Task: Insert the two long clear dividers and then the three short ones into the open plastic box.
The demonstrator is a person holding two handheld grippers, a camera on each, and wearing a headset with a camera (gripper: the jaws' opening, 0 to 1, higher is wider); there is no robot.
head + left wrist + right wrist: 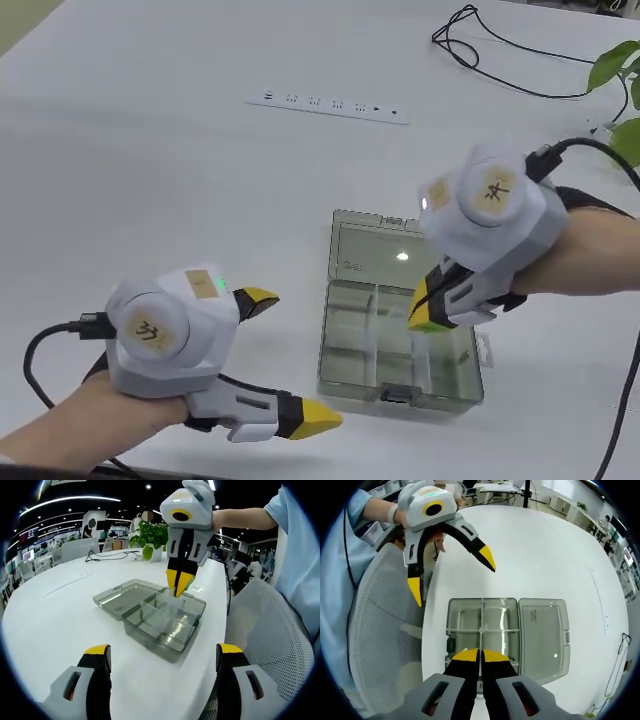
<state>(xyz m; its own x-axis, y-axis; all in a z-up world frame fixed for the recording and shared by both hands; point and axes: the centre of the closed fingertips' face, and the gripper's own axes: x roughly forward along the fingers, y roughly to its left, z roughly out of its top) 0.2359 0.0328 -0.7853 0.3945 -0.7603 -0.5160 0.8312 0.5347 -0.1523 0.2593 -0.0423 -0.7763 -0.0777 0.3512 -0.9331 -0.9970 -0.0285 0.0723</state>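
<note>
— Box [345, 380]?
— Open near the front edge of the table [150, 180], lid [375, 250] flat behind, clear dividers [481, 615] crossing inside.
— Right gripper [425, 315]?
— Above the box's front, jaws pressed together (whether pinching anything, impossible to tell).
— Left gripper [290, 356]?
— Left of the box, jaws spread wide, holding nothing.

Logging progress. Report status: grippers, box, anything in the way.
Left gripper open, beside the box. Right gripper shut, tips over the box; divider in grip not discernible. Dividers cross the box, lid flat. Power strip, cable far off.
</note>
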